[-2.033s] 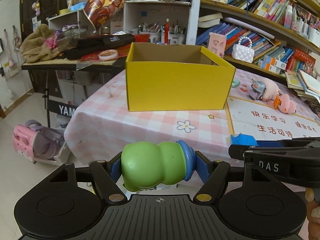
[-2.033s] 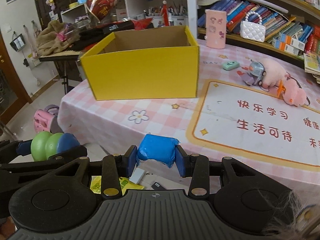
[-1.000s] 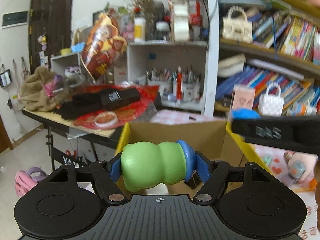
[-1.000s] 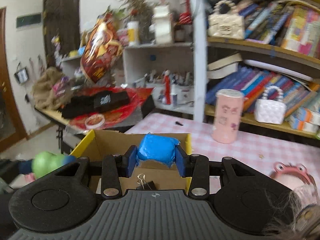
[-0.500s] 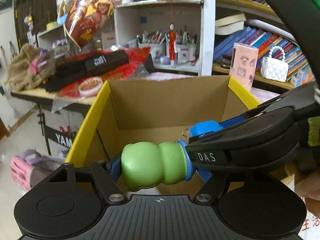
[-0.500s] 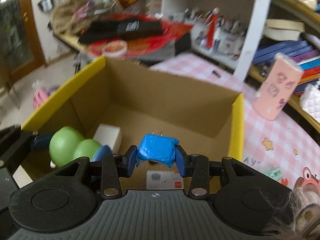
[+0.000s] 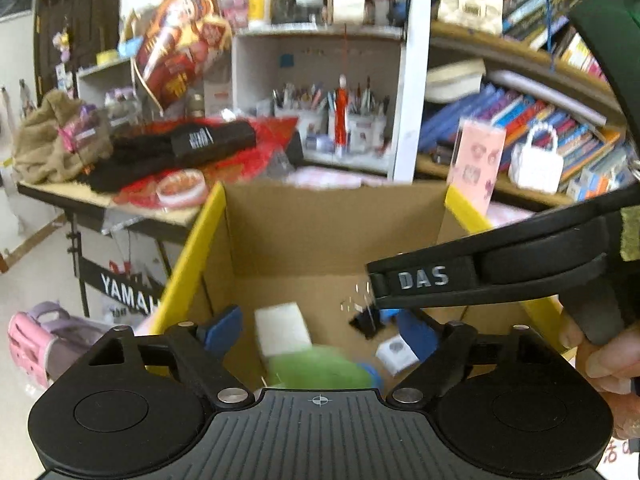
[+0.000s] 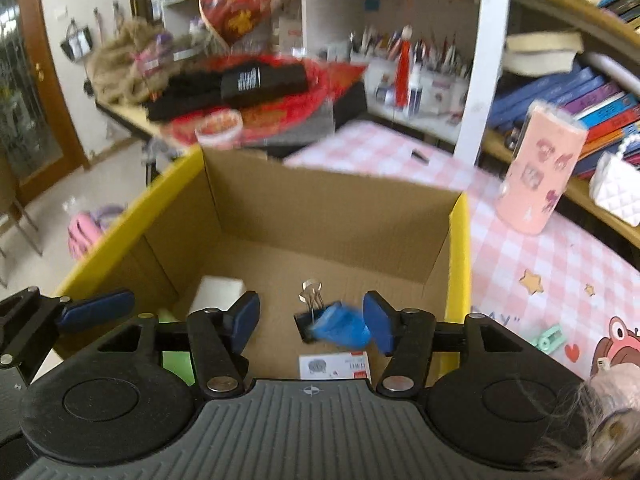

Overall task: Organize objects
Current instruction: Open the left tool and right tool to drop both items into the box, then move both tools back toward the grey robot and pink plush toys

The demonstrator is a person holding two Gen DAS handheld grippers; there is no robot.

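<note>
Both your claws hang over the yellow box (image 8: 460, 240) with jaws just spread apart, so the green toy (image 7: 316, 368) and blue lump (image 8: 340, 330) drop inside: left claw (image 7: 320, 332), right claw (image 8: 312, 320).

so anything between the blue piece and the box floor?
Nothing blocks it. The blue piece is blurred, free of the right gripper, whose jaws have just been opening. Below: a binder clip and a card, floor otherwise bare.

green toy (image 7: 316, 368) – blurred, in yellow box (image 8: 460, 248) | blue lump (image 8: 340, 326) – blurred, beside binder clip (image 8: 310, 312)
</note>
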